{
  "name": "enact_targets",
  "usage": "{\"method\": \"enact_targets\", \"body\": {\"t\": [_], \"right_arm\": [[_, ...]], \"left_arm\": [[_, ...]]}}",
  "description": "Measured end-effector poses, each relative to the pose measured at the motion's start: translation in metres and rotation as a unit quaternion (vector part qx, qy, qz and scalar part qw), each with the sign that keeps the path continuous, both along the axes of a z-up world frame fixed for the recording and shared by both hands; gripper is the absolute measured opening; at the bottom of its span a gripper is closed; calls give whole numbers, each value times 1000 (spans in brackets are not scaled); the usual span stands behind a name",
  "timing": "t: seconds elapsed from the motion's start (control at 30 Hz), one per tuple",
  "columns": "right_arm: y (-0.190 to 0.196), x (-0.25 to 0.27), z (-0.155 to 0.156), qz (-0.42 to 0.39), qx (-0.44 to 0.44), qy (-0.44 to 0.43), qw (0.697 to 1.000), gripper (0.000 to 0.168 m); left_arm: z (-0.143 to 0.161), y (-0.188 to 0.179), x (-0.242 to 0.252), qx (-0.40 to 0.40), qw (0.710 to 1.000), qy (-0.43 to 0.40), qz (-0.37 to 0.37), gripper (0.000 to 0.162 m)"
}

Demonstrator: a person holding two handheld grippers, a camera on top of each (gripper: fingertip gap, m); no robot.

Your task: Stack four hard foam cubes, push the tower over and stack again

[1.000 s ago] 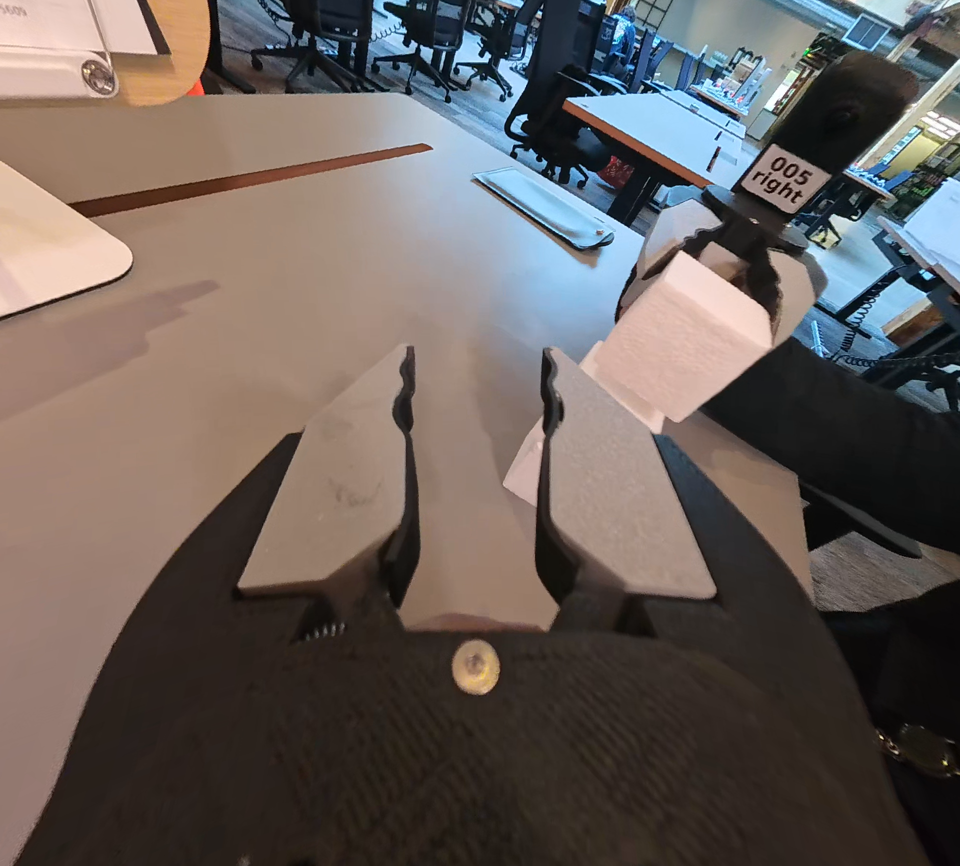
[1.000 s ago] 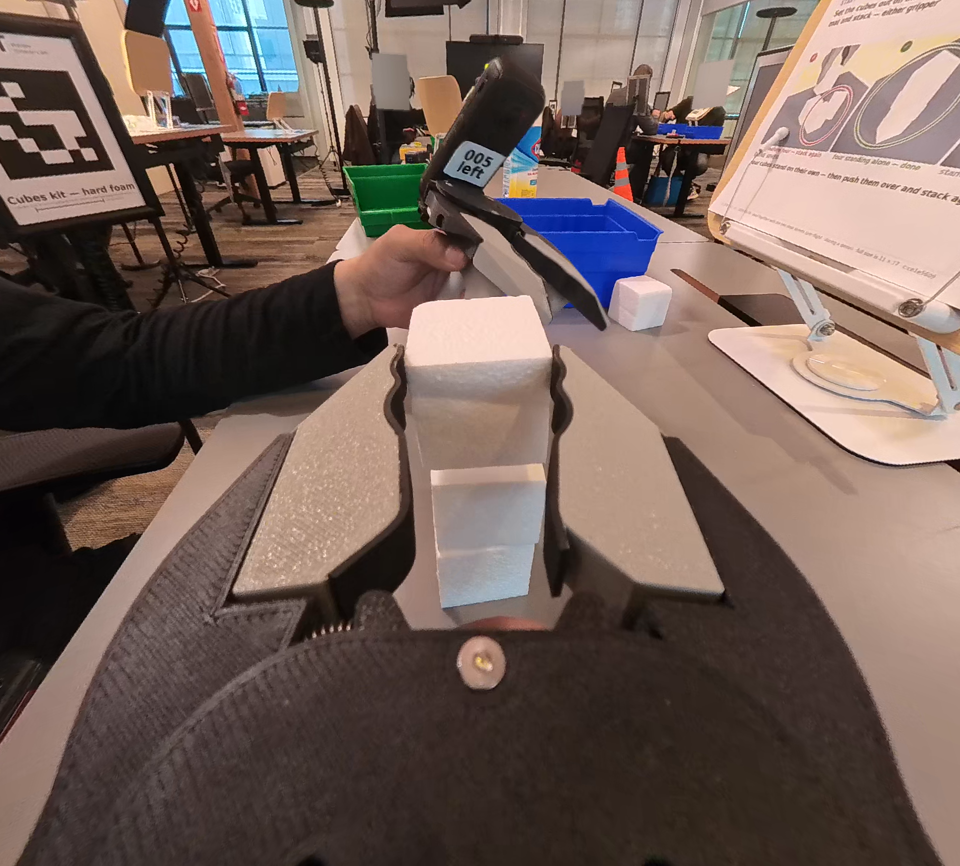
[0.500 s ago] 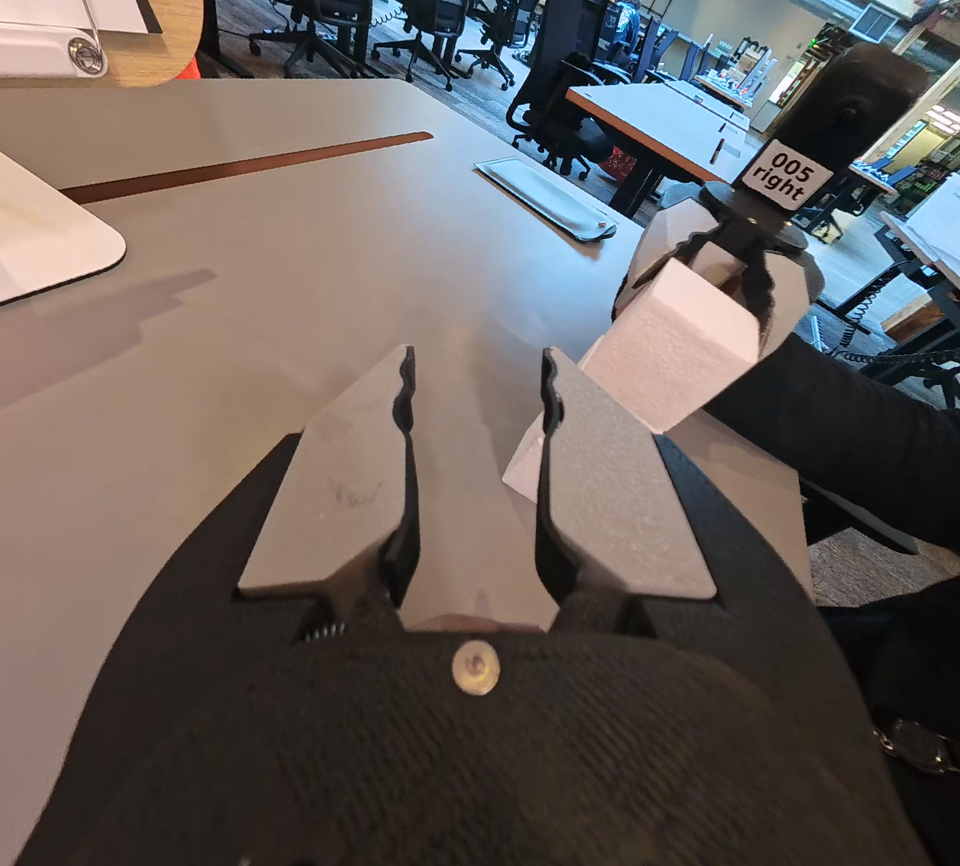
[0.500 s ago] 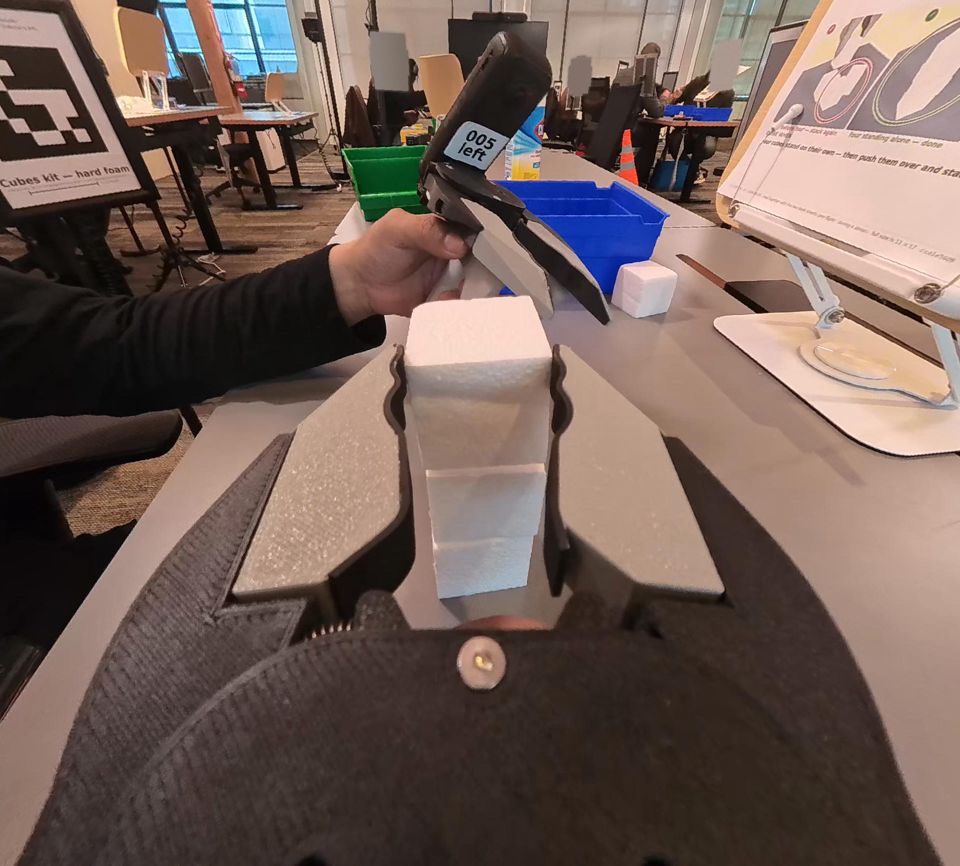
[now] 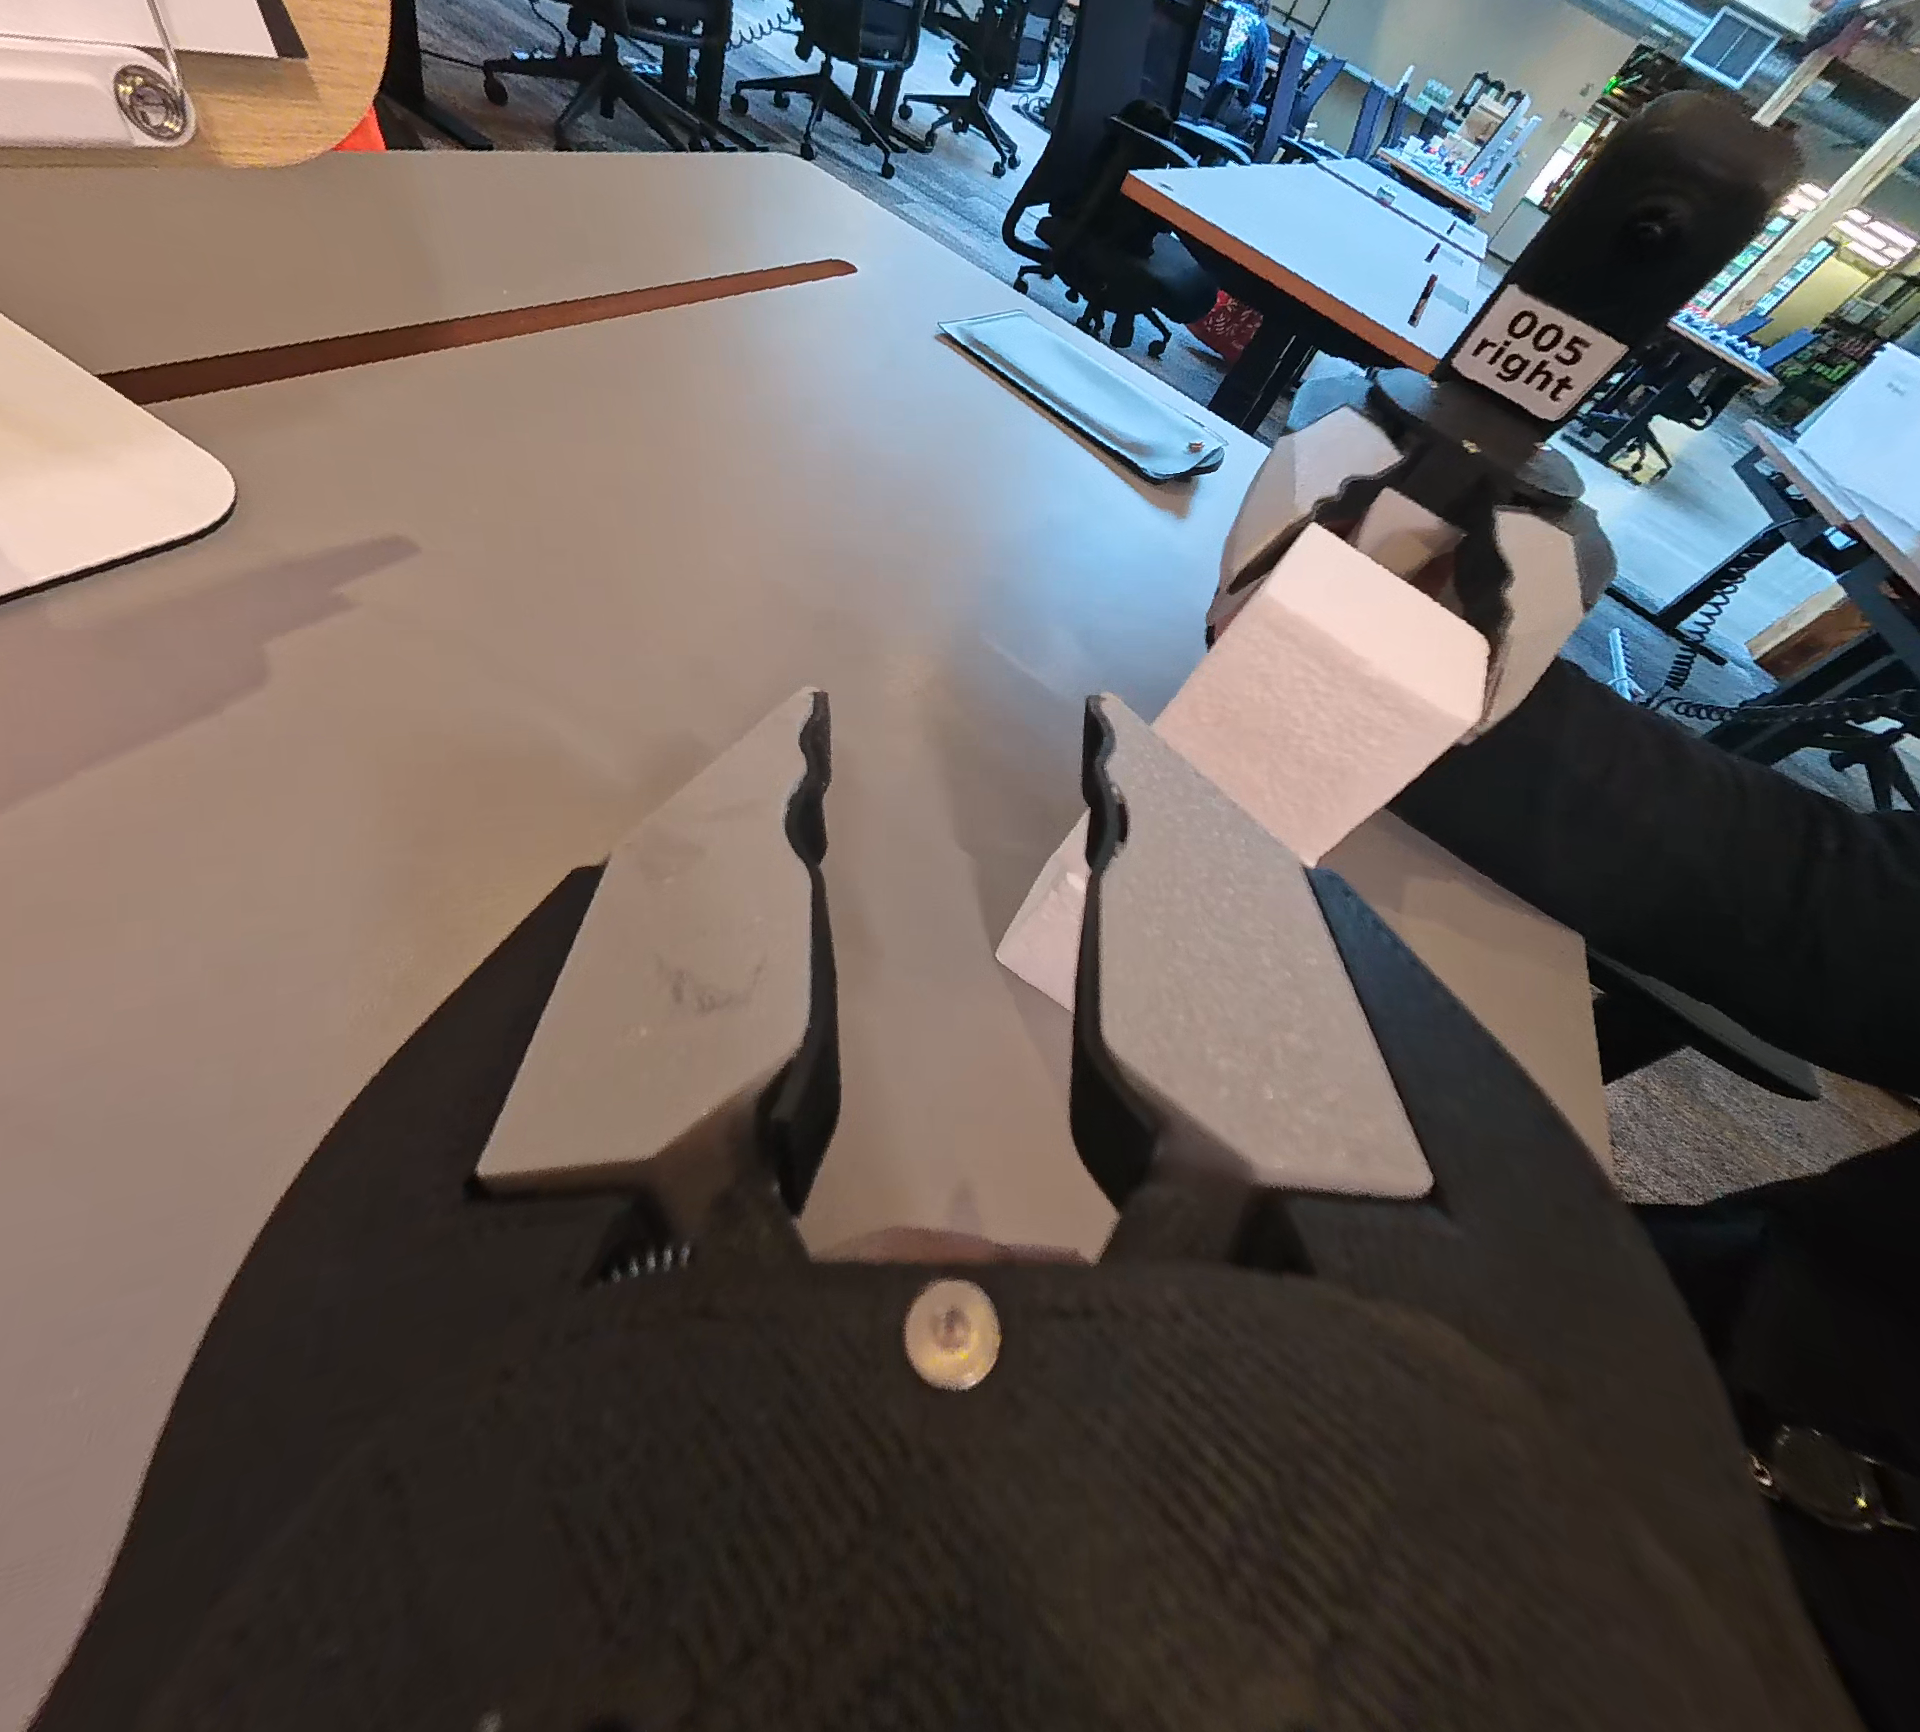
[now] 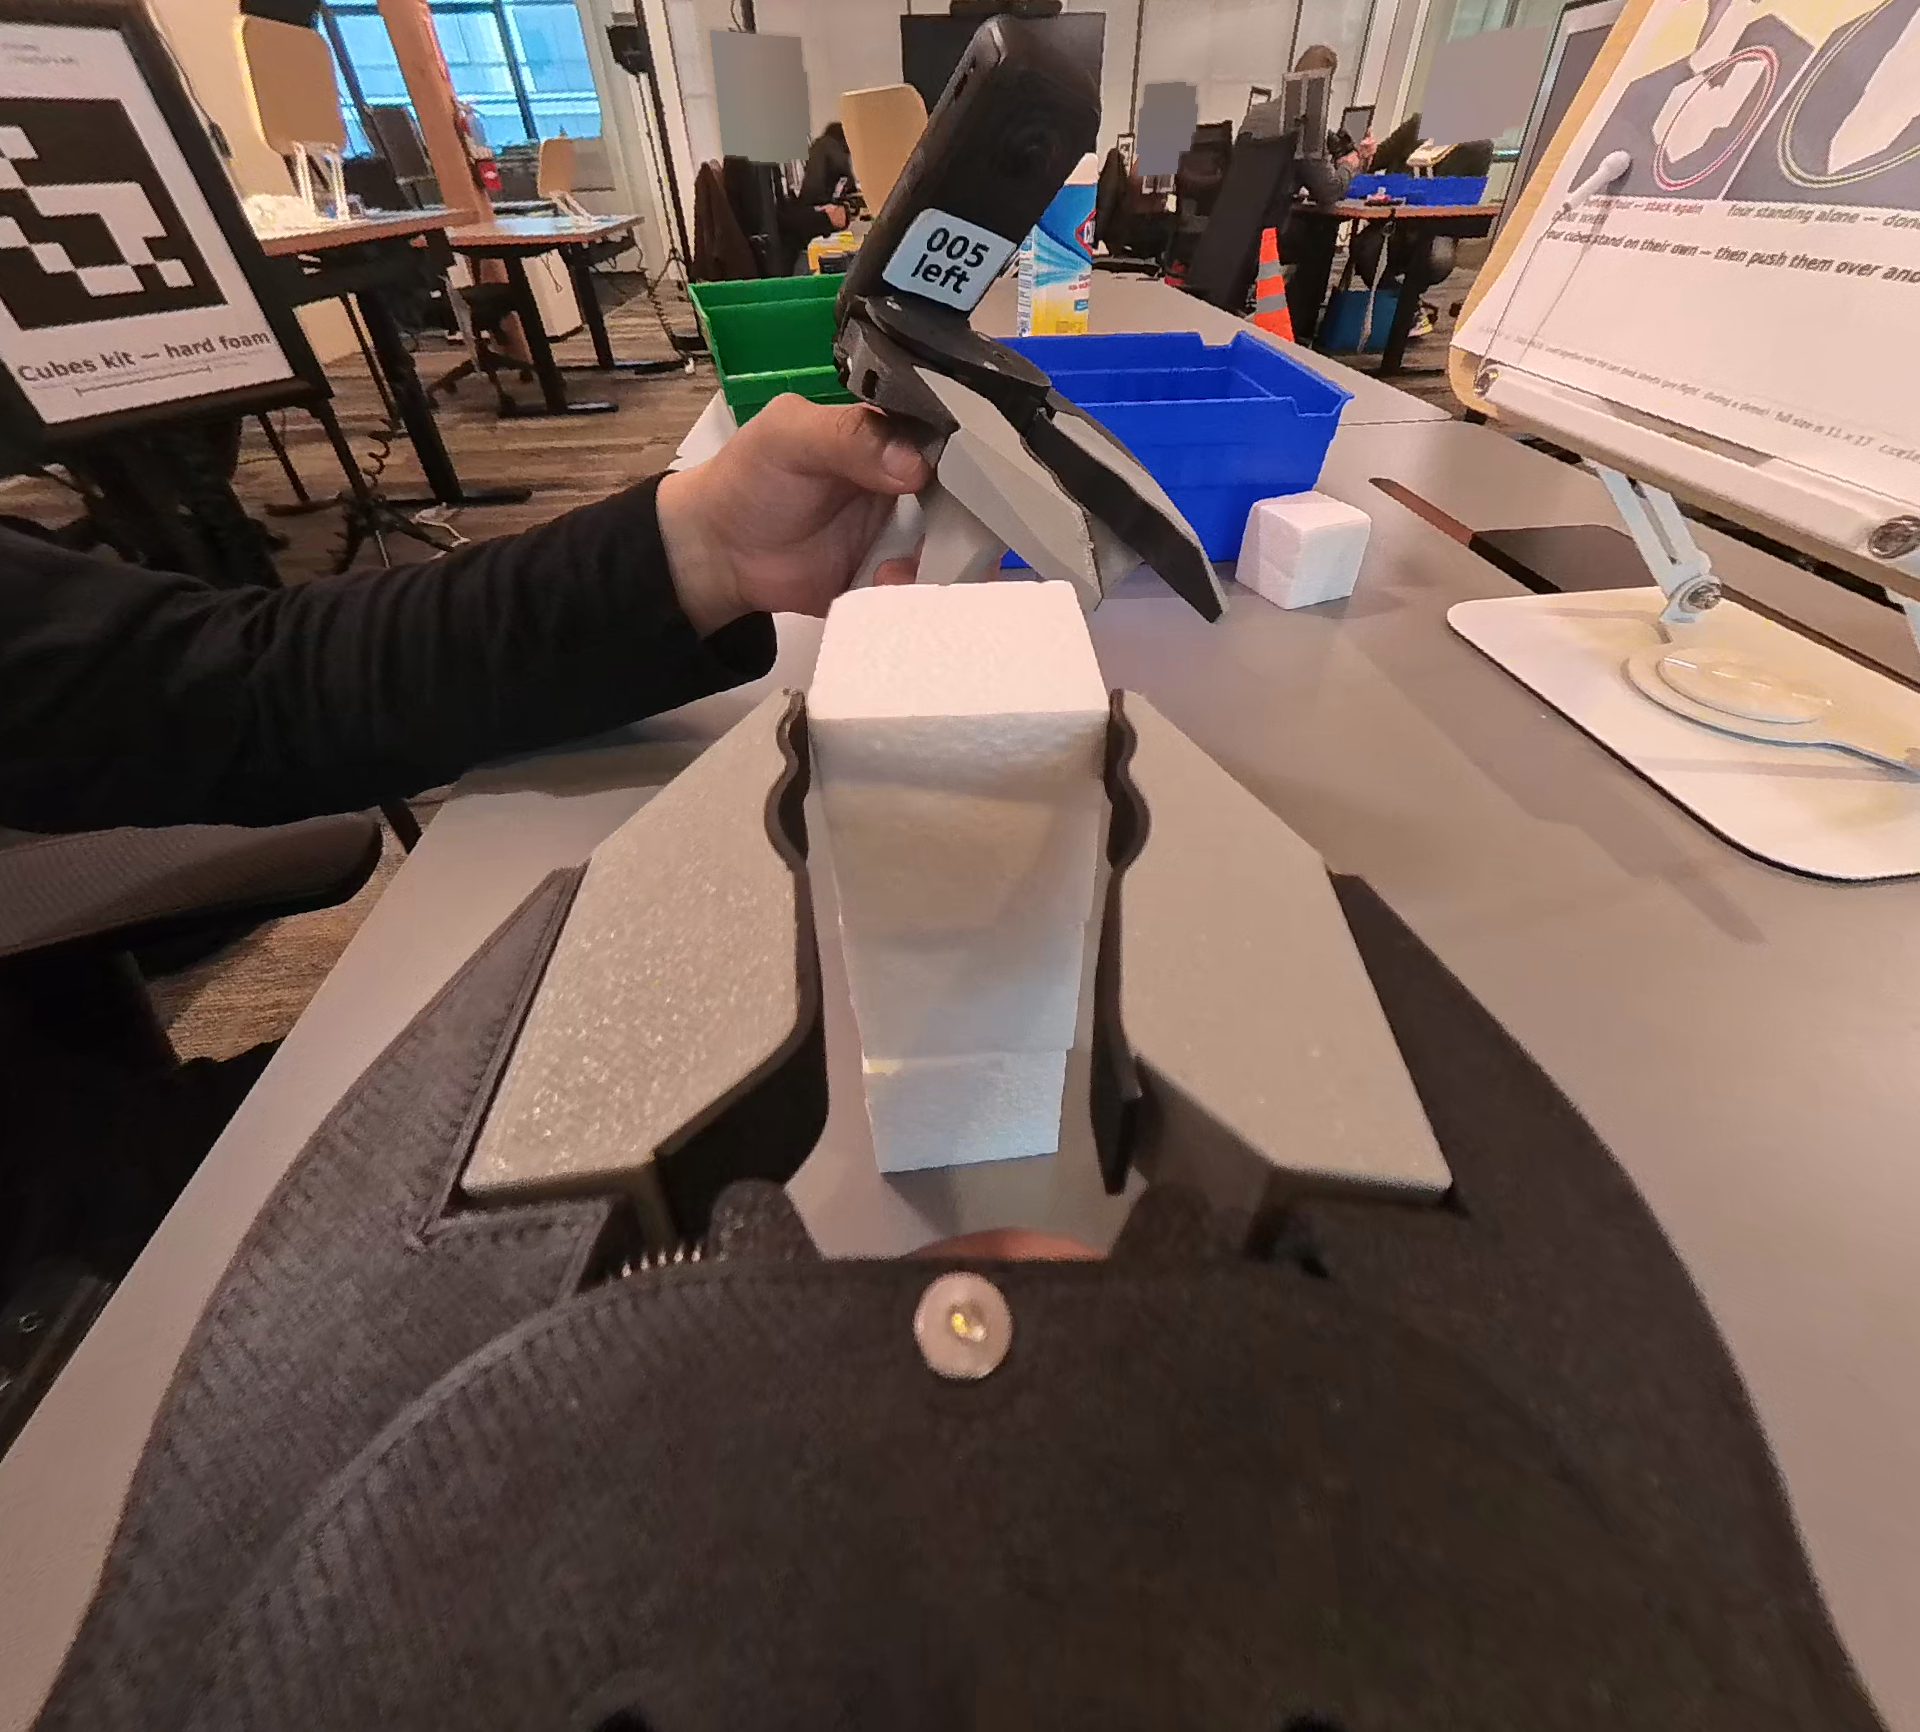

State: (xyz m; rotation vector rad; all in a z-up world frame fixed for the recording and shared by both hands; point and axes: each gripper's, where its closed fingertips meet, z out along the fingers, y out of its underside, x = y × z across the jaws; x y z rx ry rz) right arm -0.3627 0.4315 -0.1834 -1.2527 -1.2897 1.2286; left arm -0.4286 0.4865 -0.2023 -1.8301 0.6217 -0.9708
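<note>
The right claw (image 6: 956, 768) has its two grey fingers (image 6: 665, 986) pressed against the sides of a white foam cube (image 6: 956, 706), gripping it near their tips. A black-sleeved arm (image 5: 1662, 861) reaches in behind it. The left claw (image 5: 954, 747) is empty, its fingers (image 5: 686, 955) parted with a clear gap between them. A bare hand (image 6: 800, 508) holds the left claw by its handle, tilted downward, with a black sleeve (image 6: 343, 654) behind the wrist.
</note>
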Motion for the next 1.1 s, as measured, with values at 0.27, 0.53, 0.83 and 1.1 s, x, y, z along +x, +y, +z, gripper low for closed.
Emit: {"method": "enact_targets", "body": {"t": [0.27,0.53,0.83,1.1], "right_arm": [[-1,-1,-1,4,-10,-3,1000,61],[11,18,31,-18,-36,77,996,76],[32,41,52,-51,-68,138,987,74],[33,45,55,-48,-78,149,985,73]], "left_arm": [[0,0,-1,1,1000,0,2,47],[8,35,-79,34,977,39,209,63],[-16,55,-180,40,900,186,393,71],[-50,95,-186,-5,918,252,306,72]]}}
